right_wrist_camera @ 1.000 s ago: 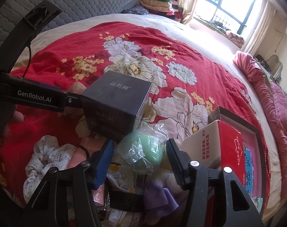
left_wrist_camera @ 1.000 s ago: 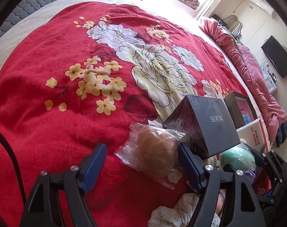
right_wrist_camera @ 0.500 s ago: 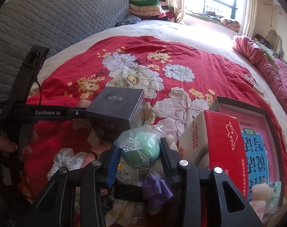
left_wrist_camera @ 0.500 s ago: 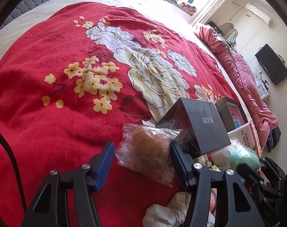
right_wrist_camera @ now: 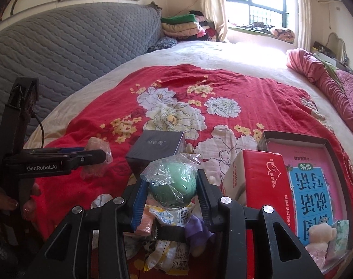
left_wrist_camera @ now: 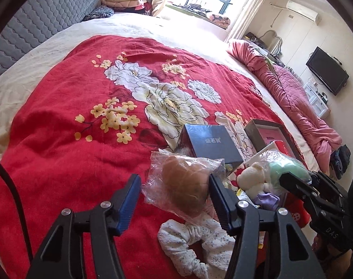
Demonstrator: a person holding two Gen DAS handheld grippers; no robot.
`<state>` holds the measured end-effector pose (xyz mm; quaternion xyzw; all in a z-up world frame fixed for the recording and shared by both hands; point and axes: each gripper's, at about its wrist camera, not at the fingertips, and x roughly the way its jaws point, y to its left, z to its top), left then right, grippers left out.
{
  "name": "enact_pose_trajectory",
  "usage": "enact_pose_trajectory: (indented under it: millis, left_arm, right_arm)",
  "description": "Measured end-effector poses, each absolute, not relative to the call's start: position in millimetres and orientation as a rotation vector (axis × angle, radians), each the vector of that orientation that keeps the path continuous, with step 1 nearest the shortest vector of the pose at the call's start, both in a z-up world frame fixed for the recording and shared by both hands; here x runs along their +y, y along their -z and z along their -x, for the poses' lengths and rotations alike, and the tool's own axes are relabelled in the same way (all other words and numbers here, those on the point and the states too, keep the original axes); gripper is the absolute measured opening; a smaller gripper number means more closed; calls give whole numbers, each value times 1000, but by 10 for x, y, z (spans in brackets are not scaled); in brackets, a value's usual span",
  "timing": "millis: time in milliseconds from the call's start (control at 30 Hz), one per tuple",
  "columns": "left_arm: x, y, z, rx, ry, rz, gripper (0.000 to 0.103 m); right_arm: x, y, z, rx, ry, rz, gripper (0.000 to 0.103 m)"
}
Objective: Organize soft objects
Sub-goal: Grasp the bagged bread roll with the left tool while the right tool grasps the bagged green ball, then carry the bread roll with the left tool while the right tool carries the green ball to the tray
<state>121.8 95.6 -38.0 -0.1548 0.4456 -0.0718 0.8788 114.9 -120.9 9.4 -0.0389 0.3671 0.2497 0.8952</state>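
A bed (right_wrist_camera: 234, 53) carries a red flowered blanket (left_wrist_camera: 67, 121). Near its right side lie a dark box (left_wrist_camera: 211, 143), a white scrunchie (left_wrist_camera: 192, 244) and an open tray box (right_wrist_camera: 330, 144).

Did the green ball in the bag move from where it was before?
Yes. The green ball, pinched in the right tool, has gone up: it earlier sat below the dark box, and now overlaps that box's front, clear of the pile.

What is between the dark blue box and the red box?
In the right wrist view, the bagged green ball, gripped by the right gripper, sits between the dark blue box and red box.
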Motion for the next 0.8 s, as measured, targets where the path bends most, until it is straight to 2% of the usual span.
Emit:
enact_pose_trajectory:
  millis: [800]
  left_arm:
    - [-293,-357,-871,884,300,183,59]
  right_arm:
    - [-2040,-717,-806,608,-484,-100,41]
